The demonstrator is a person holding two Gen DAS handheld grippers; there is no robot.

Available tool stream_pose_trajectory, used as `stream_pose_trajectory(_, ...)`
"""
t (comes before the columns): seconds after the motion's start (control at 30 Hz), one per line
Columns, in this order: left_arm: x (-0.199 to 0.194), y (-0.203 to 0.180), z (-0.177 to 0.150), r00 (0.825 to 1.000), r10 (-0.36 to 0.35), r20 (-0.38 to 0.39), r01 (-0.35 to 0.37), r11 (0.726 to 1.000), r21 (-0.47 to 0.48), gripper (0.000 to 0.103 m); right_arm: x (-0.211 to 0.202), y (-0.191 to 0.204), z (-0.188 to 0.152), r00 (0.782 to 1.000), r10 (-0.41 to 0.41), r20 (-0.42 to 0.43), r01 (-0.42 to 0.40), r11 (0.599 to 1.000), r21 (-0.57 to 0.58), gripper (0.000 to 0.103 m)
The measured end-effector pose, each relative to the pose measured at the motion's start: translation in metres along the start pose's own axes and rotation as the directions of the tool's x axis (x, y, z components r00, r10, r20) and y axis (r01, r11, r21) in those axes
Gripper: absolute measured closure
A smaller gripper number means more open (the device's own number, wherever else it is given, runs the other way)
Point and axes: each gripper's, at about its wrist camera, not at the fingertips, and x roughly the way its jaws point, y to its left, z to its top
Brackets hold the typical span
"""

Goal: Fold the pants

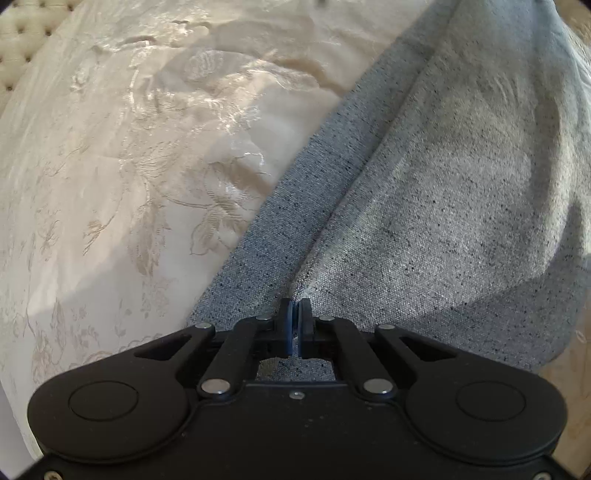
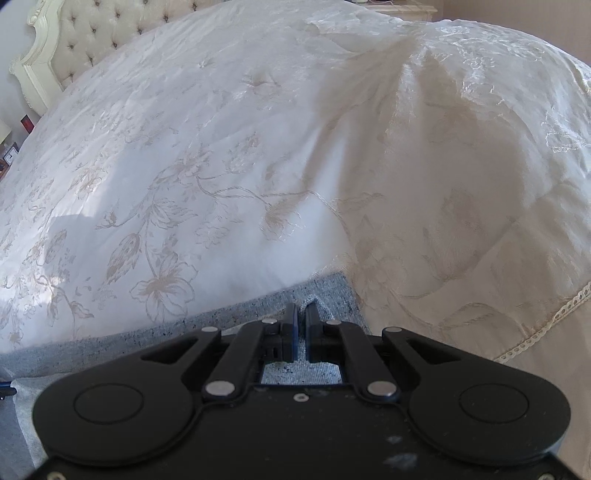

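Note:
The pants point(image 1: 424, 206) are grey speckled knit fabric. In the left wrist view they fill the right half and run up to the top right, with a long fold line down the middle. My left gripper point(image 1: 295, 308) is shut on a pinch of this fabric. In the right wrist view only a strip of the pants point(image 2: 221, 321) shows along the bottom, ending in a corner near the middle. My right gripper point(image 2: 301, 314) is shut on that fabric close to the corner.
The pants lie on a bed with a cream floral bedspread point(image 2: 221, 166), rumpled toward the far right. A tufted cream headboard point(image 2: 92, 33) stands at the far left. A lace-trimmed bedspread edge point(image 2: 535, 332) runs at the right.

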Motion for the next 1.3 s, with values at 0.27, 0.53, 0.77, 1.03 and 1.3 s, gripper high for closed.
stream_pose_trajectory(0.27, -0.049, 0.025, 0.015, 0.989, 0.070, 0.133, -0.042, 0.979, -0.201, 0.100, -0.021, 0.000, 0.011, 0.998, -0.007, 0.063, 0.006, 1.000, 0.018, 0.099)
stream_pose_trajectory(0.53, -0.004, 0.019, 0.028, 0.995, 0.090, 0.035, -0.080, 0.971, -0.224, 0.097, 0.016, -0.008, 0.023, 0.999, -0.026, 0.024, 0.024, 0.996, 0.085, 0.099)
stream_pose_trajectory(0.77, 0.005, 0.024, 0.035, 0.988, 0.151, -0.043, -0.156, 0.932, -0.326, 0.081, 0.037, 0.005, 0.020, 0.984, -0.177, 0.015, 0.177, 0.984, 0.005, 0.089)
stream_pose_trajectory(1.03, -0.084, 0.046, -0.012, 0.970, 0.244, -0.014, -0.209, 0.797, -0.567, 0.063, -0.037, 0.045, 0.007, 0.975, -0.069, 0.210, 0.106, 0.979, -0.173, 0.084)
stream_pose_trajectory(1.3, -0.106, 0.030, -0.094, 0.962, 0.235, -0.140, -0.270, 0.743, -0.612, 0.063, -0.073, 0.128, -0.048, 0.982, 0.149, 0.118, -0.107, 0.945, -0.310, 0.084)
